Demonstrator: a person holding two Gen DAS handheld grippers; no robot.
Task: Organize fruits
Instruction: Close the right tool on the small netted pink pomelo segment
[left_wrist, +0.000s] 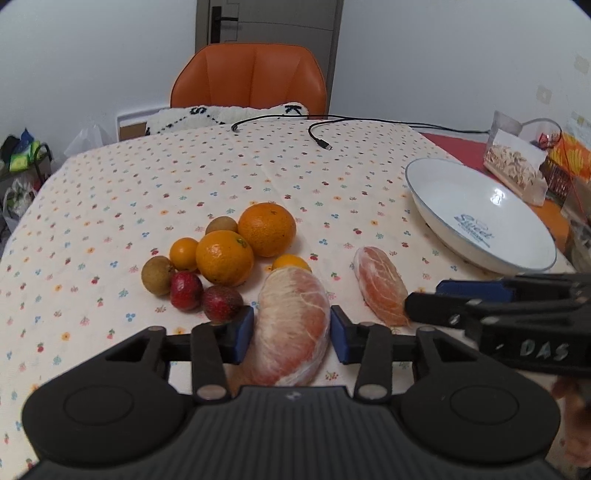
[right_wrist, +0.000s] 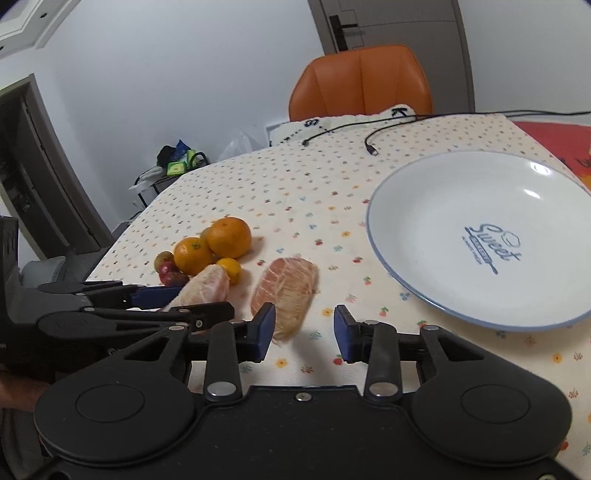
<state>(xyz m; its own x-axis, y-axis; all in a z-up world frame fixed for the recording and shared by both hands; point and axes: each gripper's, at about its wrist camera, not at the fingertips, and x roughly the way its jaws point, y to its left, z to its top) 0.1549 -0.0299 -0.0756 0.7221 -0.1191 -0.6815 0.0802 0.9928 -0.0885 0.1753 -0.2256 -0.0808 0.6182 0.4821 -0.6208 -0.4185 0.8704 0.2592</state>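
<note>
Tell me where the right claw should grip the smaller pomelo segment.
Grip the smaller pomelo segment across its narrow middle, coming from the near end along its length. It lies flat, elongated and clear of other fruit; the right claw is open, offset slightly right.

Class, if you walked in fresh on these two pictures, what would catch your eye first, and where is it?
The left tongs straddle a peeled pomelo segment, beside a cluster of oranges. A second segment lies before the open right tongs, left of the white plate.

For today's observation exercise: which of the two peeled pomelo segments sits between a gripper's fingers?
The larger segment, between the left gripper fingers; the smaller segment lies outside both grippers.
</note>
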